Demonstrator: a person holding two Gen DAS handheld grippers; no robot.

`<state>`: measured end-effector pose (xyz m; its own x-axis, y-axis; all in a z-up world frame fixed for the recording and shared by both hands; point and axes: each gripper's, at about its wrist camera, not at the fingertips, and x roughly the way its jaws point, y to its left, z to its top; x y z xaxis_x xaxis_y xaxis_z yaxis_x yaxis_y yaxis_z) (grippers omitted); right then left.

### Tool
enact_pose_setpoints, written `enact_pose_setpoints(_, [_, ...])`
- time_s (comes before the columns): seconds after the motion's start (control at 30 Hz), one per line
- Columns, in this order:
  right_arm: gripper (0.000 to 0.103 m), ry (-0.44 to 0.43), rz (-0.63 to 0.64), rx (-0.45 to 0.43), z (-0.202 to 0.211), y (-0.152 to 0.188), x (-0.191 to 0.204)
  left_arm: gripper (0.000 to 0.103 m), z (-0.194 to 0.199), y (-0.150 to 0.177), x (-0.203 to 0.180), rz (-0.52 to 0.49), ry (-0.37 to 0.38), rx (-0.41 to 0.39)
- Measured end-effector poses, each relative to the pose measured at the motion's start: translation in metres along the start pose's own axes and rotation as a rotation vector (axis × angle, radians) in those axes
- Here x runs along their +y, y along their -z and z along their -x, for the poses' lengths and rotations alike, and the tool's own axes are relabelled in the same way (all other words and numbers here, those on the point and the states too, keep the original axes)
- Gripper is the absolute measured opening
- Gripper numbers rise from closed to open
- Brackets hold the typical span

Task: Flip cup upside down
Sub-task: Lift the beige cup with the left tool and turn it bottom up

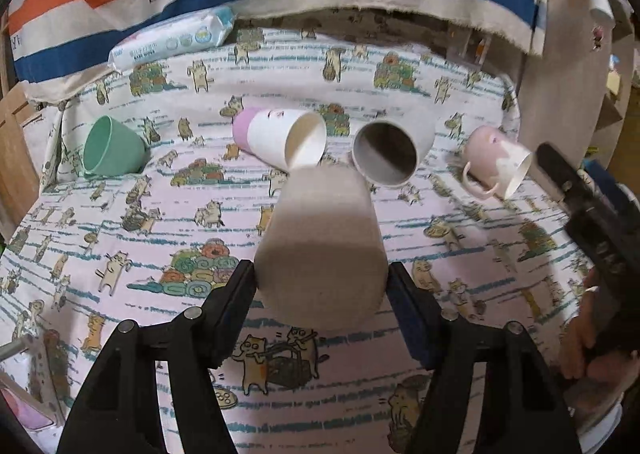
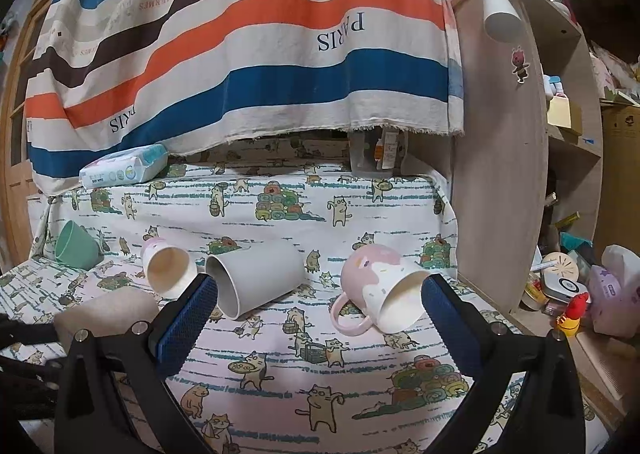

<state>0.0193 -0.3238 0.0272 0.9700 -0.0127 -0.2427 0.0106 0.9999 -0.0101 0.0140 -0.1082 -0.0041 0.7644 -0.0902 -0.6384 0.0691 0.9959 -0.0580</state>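
Observation:
My left gripper (image 1: 322,278) is shut on a beige cup (image 1: 322,246) and holds it above the cat-print cloth, its closed base toward the camera. It also shows in the right wrist view (image 2: 106,314) at the left. On the cloth lie a green cup (image 1: 112,148), a pink-and-white cup (image 1: 280,134), a grey cup (image 1: 390,148) and a pink handled mug (image 1: 498,162), all on their sides. My right gripper (image 2: 318,294) is open and empty, low over the cloth between the grey cup (image 2: 256,278) and the pink mug (image 2: 384,286).
A pack of wipes (image 1: 172,38) lies at the back left under a striped hanging cloth (image 2: 240,34). A wooden shelf unit (image 2: 500,174) with clutter stands at the right edge of the cat-print table cloth (image 2: 320,374).

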Motion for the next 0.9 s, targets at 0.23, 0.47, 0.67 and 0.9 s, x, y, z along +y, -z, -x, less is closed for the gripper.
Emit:
enact_pose_setpoints(0.23, [0.103, -0.015, 0.02, 0.021, -0.005, 0.001, 0.003, 0.065, 0.022, -0.009, 0.008, 0.021, -0.022, -0.093])
enact_pose_setpoints(0.47, [0.103, -0.038, 0.026, 0.046, -0.009, 0.003, 0.006, 0.065, 0.019, -0.023, 0.01, 0.014, -0.014, -0.098])
enact_pose_setpoints(0.67, [0.103, -0.037, 0.027, 0.047, -0.009, 0.003, 0.006, 0.065, 0.006, -0.041, 0.01, -0.005, 0.002, -0.08])
enact_pose_setpoints(0.9, [0.103, -0.039, 0.031, 0.043, -0.009, 0.003, 0.007, 0.065, -0.012, -0.055, -0.001, -0.055, -0.014, -0.074])
